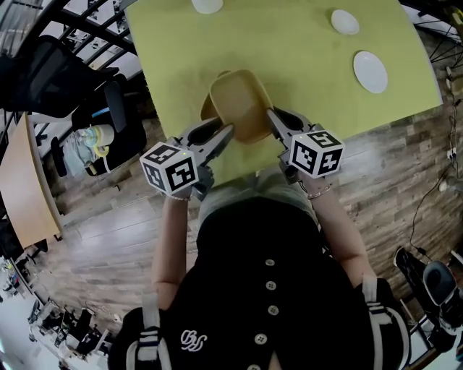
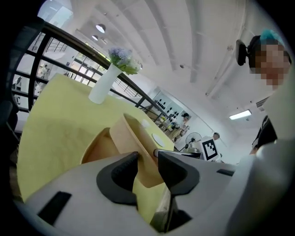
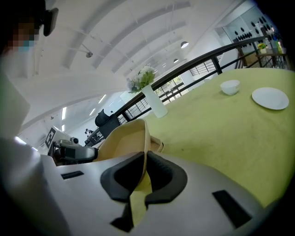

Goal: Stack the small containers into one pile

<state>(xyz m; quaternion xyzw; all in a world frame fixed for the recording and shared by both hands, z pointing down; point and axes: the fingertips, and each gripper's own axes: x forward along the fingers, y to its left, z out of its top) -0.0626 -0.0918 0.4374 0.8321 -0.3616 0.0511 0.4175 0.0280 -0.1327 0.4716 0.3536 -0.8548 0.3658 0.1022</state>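
Observation:
A tan square container hangs tilted over the near edge of the yellow-green table. A second tan container sits on the table under it, only its rim showing. My right gripper is shut on the tilted container's right wall, which is pinched thin between the pads. My left gripper is at its left corner. That corner lies between the left jaws, which stand apart around it. The lower container shows behind it.
Two white dishes lie at the table's far right, another white one at the far edge. A white vase with flowers stands further back. A wooden floor and chairs lie to the left.

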